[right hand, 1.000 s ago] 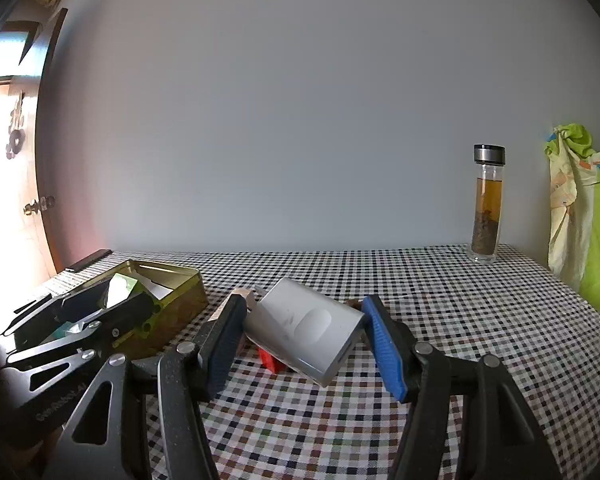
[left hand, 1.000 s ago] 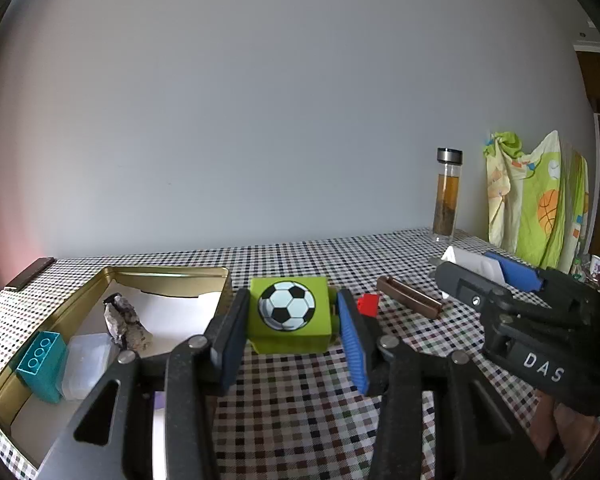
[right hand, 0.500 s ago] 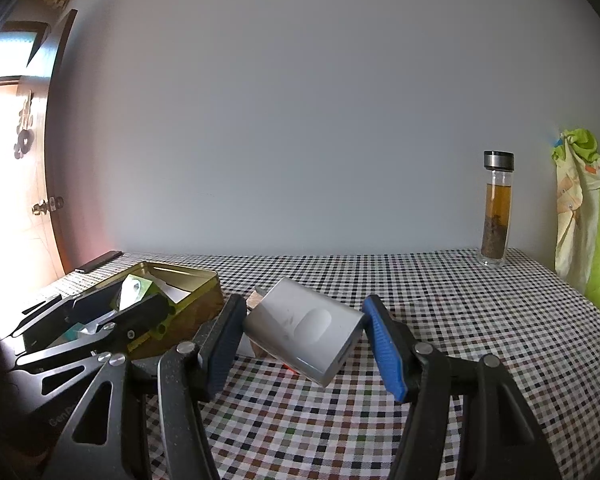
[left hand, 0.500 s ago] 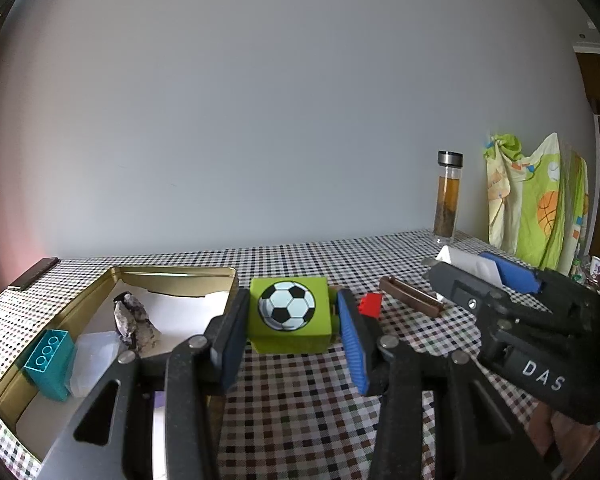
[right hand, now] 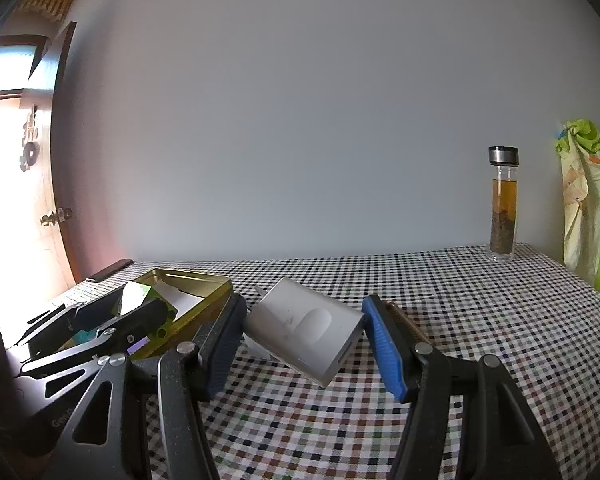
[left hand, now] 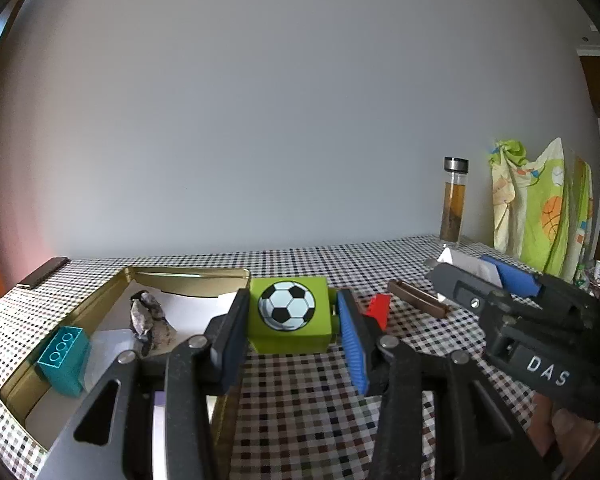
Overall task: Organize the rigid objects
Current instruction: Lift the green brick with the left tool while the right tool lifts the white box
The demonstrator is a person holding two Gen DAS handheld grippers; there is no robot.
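Left wrist: left gripper (left hand: pixel 290 332) clamps green cube (left hand: pixel 289 319) (soccer-ball print).

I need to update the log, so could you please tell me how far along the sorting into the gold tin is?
Done: a teal brick and a grey rock lie in the gold tin. In hand: the left tool grips the green football cube, and the right tool grips a white charger, both outside the tin. Left: a red piece and a brown bar lie on the checked cloth.
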